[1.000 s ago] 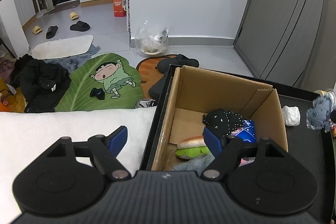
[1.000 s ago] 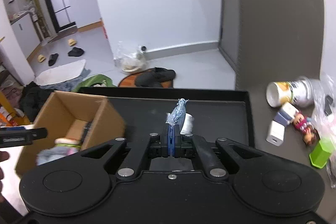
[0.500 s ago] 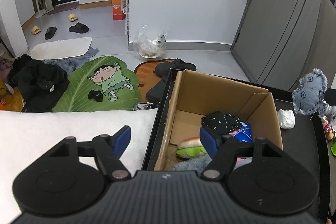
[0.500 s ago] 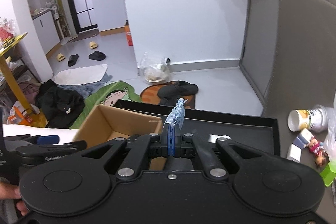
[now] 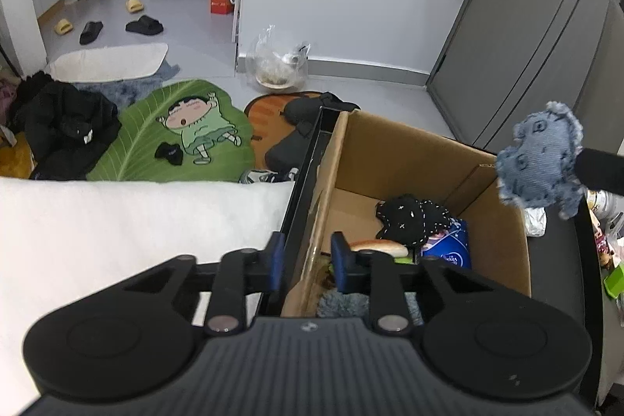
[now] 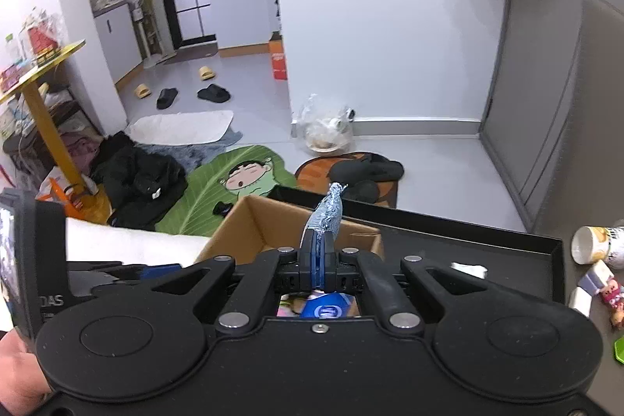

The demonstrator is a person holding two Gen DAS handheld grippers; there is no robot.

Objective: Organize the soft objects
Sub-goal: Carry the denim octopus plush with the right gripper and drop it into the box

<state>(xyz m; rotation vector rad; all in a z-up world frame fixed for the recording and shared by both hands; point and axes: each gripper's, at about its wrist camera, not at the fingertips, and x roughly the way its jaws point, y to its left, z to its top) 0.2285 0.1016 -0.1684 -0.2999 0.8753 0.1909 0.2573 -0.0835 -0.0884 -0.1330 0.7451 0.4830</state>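
On the black tray (image 5: 561, 260) stands the cardboard box (image 5: 390, 158), pushed against the tray's left wall, and I judge it sits there so that both of my grippers can reach it without crossing. It is open at the top and already partly filled: a black stitched plush (image 5: 413, 217), a burger-shaped soft toy (image 5: 380, 247), a blue pouch (image 5: 448, 250) and something grey and fluffy (image 5: 343, 303) lie together at its near end.

My left gripper (image 5: 306, 260) has its jaws partly apart, one finger outside the tray's wall and the other inside the box, straddling the box's left wall and the tray rim together. They do not look pressed home, so I read it as getting set to steady the box while the other side makes the drop; whether the pads touch the cardboard I cannot tell.

My right gripper (image 6: 319, 262) is clamped tight on the denim plush (image 5: 540, 162), pinching it by one edge so the bulk hangs free beyond the fingertips. In the left wrist view it floats above the box's far right corner, clear of the rim. In the right wrist view the box opening lies directly below the fingers. I judge the toy is being carried over for release into the box.

One crumpled white wrapper (image 5: 534, 221) rests on the tray just beside the box's right wall.
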